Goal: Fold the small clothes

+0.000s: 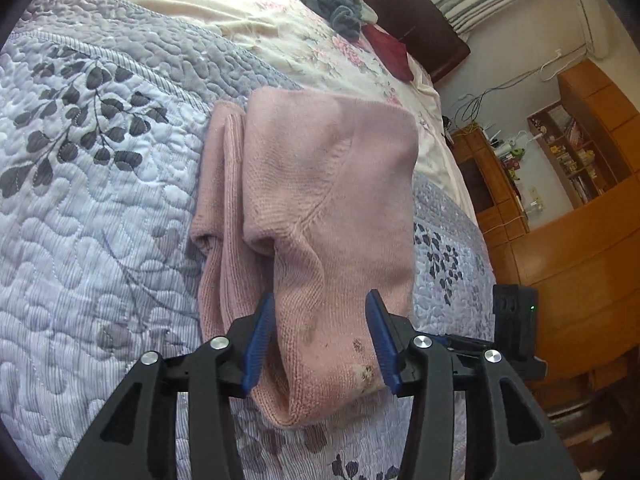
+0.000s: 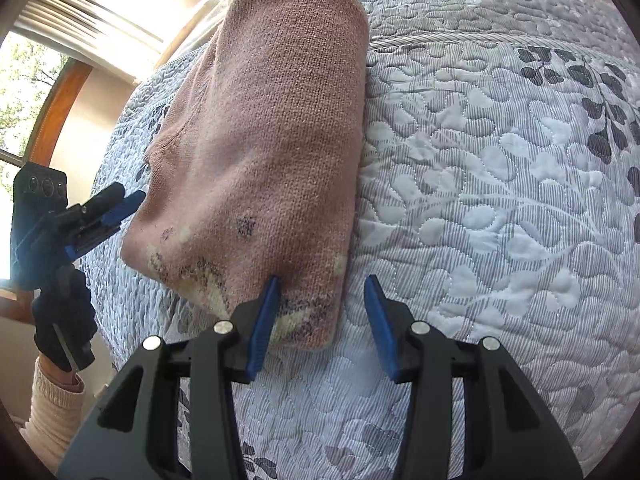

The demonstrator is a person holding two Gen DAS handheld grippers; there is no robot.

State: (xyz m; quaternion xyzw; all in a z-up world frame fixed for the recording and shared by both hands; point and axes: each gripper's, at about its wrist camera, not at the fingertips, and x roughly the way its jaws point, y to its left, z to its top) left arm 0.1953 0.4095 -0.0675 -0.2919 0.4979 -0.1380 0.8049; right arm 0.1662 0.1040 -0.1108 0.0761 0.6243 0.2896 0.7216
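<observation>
Left wrist view has the left gripper (image 1: 320, 340) nearest, its blue fingers (image 1: 260, 344) spread apart on either side of the near end of a pink knit sweater (image 1: 320, 184), clamped on nothing. Right wrist view shows the right gripper (image 2: 322, 320) also with fingers (image 2: 264, 320) apart, one at the sweater's near corner, the other over the bare quilted bedspread (image 2: 500, 200). The sweater lies on the bed as a narrow, layered bundle, a sleeve tucked along one side, so the folding looks mostly done; perhaps a final fold or some neatening is left. Farther off, near the headboard, a heap of grey clothes (image 1: 332, 4) and a dark red garment (image 1: 390, 50) look unfolded and probably come next.
</observation>
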